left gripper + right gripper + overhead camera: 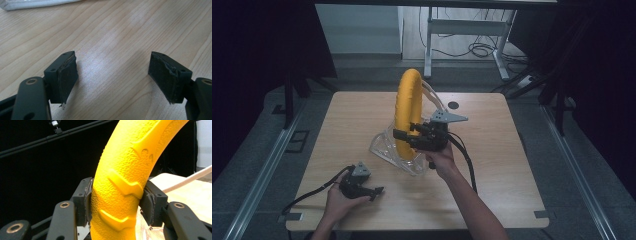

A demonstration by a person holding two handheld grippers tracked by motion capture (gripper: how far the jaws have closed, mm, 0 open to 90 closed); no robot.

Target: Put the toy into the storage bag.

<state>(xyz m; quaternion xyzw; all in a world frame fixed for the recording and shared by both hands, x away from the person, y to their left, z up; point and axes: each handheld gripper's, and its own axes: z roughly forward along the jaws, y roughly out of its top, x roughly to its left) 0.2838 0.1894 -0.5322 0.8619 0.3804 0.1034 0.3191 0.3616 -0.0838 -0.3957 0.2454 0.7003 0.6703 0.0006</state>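
Worn black pads of the right gripper clamp both flanks of a yellow treaded tyre ring, which stands upright in a clear plastic stand at centre frame in the high view. Lower left, the left gripper rests on the wooden table, jaws spread wide, holding nothing. Judging by the grip, the ring is secured but not yet visibly lifted from its stand.

L gripper agape (low), R gripper clamped
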